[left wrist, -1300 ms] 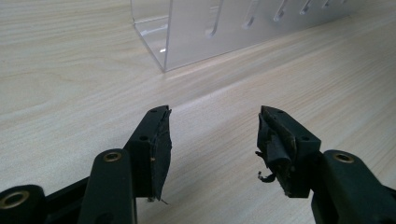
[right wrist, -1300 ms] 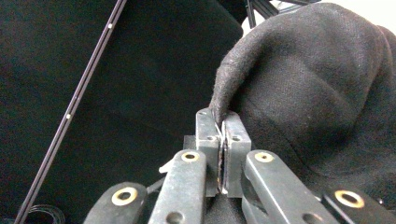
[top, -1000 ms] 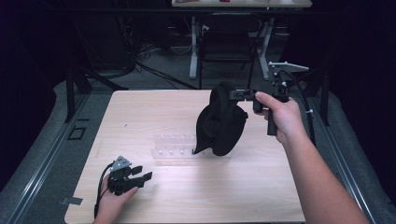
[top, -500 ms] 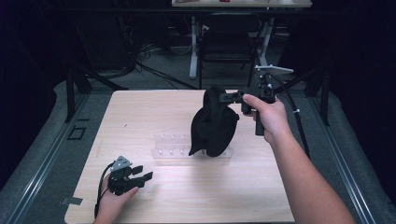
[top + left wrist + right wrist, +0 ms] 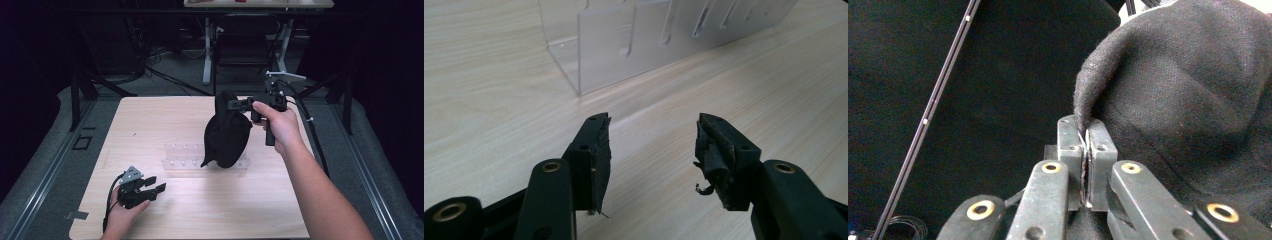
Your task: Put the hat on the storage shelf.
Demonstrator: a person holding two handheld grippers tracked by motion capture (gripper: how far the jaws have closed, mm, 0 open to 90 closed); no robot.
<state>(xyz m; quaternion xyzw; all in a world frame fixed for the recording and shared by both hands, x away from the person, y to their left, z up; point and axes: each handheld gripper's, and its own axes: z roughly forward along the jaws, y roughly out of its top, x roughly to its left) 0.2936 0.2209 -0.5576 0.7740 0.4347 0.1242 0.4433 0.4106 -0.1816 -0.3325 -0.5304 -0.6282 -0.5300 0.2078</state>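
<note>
Right gripper [image 5: 239, 104]: jaws pinched on the edge of a black fabric hat [image 5: 227, 132], held above the middle of the wooden table [image 5: 150, 120]; the hat hangs down, its lower part over the right end of a clear acrylic rack [image 5: 182, 160]. Left gripper [image 5: 155, 184]: rests at the table's near left, jaws spread and just closing a little, nothing between them, pointed toward the rack.

Left low and parted, right raised and pinched

Your left gripper [image 5: 156, 184] rests low by the near edge, its jaws apart after just closing a little, nothing between them; your right gripper [image 5: 235, 104] is held high, arm outstretched, jaws clamped tight.
</note>
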